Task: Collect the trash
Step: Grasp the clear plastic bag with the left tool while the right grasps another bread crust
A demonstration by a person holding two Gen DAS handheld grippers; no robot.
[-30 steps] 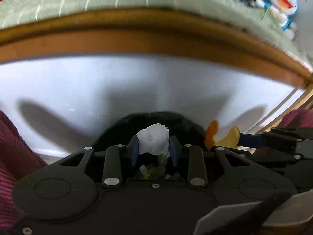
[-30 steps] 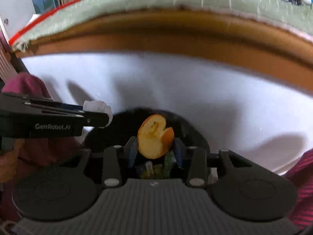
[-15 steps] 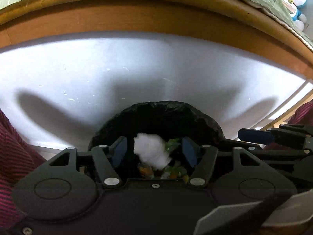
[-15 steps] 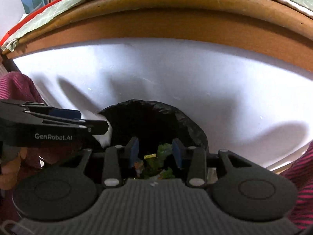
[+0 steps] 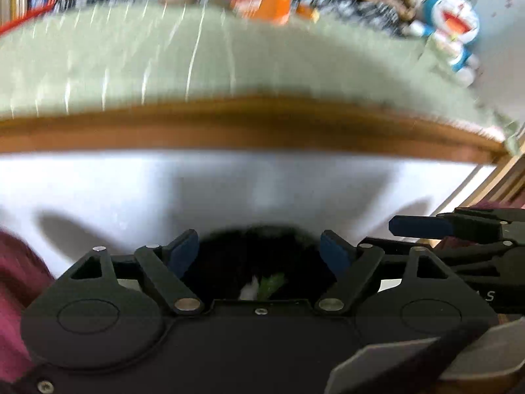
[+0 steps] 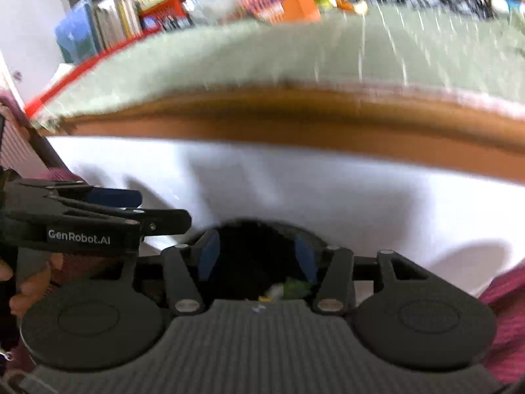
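Nearest, both tools hang over the black-lined trash bin [image 5: 262, 256], which sits low on the pale floor just below them. The left gripper [image 5: 260, 252] has just been spreading its jaws and they stand wide with nothing between them. The right gripper [image 6: 257, 256] has likewise just been opening and is empty too. Down in the bin lie a white crumpled wad [image 5: 250, 290] and some green scraps [image 6: 295, 287], already dropped. Such bits look light and soft, so they should squash under a gentle pinch across the middle, though peel may be slick. Farther off runs the wooden table edge [image 5: 262, 124] with its green cloth [image 5: 131, 59]. On the cloth's far side sits a blurred orange item [image 6: 297, 1], which I cannot identify.
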